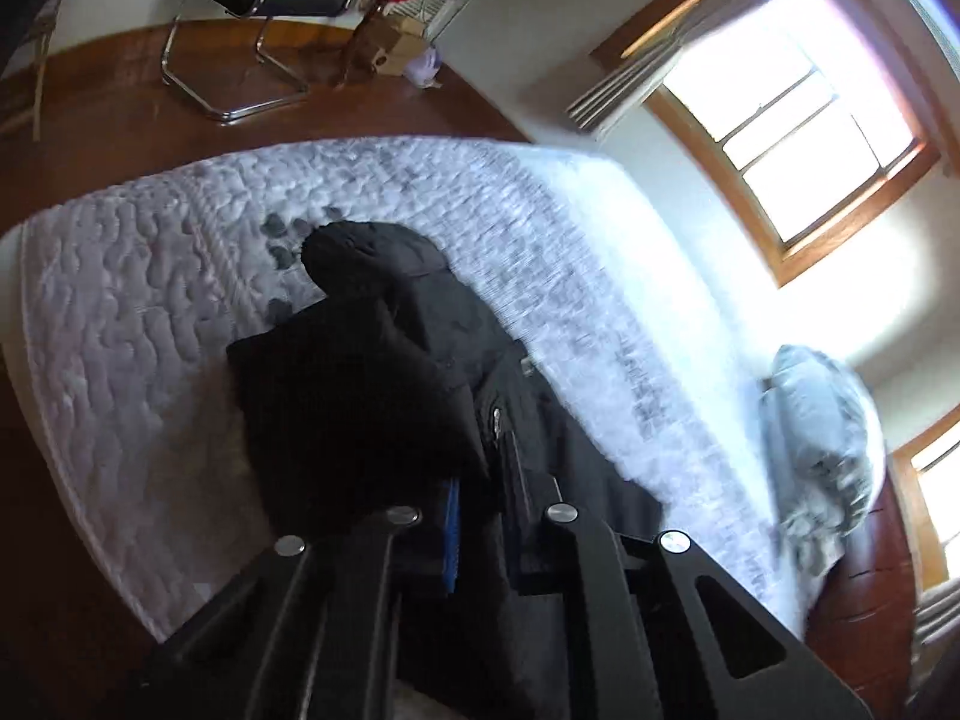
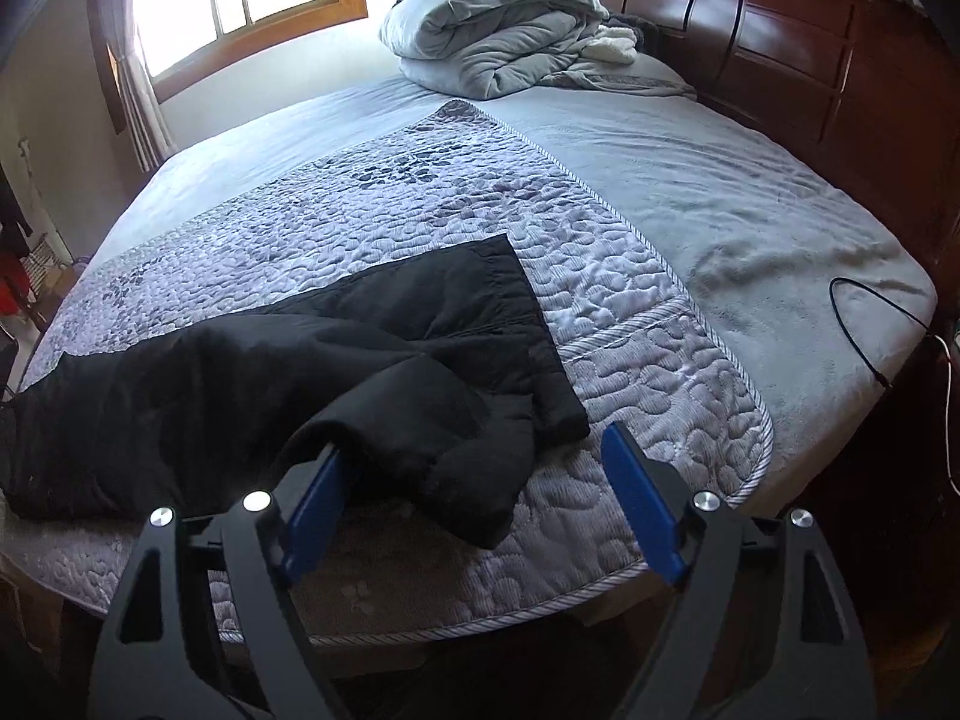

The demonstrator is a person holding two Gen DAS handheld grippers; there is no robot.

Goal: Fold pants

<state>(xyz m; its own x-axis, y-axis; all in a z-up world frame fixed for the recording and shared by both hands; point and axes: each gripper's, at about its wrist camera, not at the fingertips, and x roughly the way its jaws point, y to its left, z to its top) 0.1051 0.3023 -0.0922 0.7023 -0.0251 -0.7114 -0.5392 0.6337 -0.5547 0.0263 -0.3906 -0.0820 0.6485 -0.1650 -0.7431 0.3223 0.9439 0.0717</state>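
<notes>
The left gripper [image 1: 480, 498] has its fingers drawn close together with black cloth bunched between them, so it appears to be clamped on the pants [image 1: 384, 372], most likely near the waist, since a zipper [image 1: 497, 420] shows just beyond the fingertips; holding that end up would let the rest of the garment hang and drape for a fold. From there the pants run away across the quilt [image 1: 120, 312], rumpled and partly doubled over themselves. The right gripper [image 2: 474, 468] stands wide open, holding nothing: its left blue pad [image 2: 312, 510] lies against or just under the near edge of the black cloth, though real contact is hard to judge, while its right pad [image 2: 645, 504] hovers over bare quilt, well clear of the fabric. That spread suggests it is placed to close on the near end of a pant leg. In the right wrist view the pants [image 2: 312, 360] lie across the near left part of the bed, one leg reaching toward the far right with its hem flat. Farther off, a heap of grey bedding [image 2: 498, 30] sits by the wooden headboard [image 2: 780, 42], and a thin black cable [image 2: 858, 324] lies on the grey blanket [image 2: 720, 192] at the right.
</notes>
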